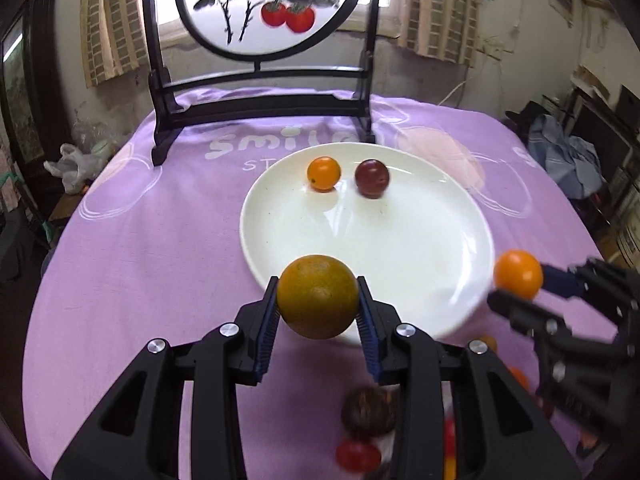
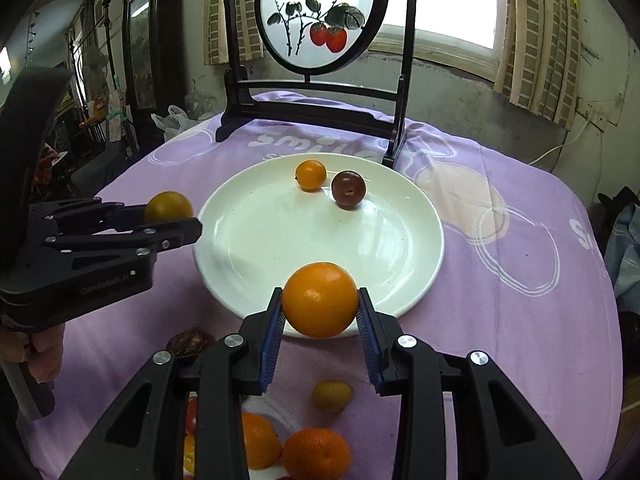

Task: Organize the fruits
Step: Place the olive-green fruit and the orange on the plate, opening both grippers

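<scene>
A white plate lies on the purple cloth and holds a small orange fruit and a dark red plum at its far side. My left gripper is shut on a greenish-orange citrus above the plate's near-left rim. My right gripper is shut on a bright orange above the plate's near-right rim.
Loose fruits lie near me: a dark brown one, a red one, a yellow-green one and oranges. A black-framed round painted screen stands behind the plate. Table edges fall off left and right.
</scene>
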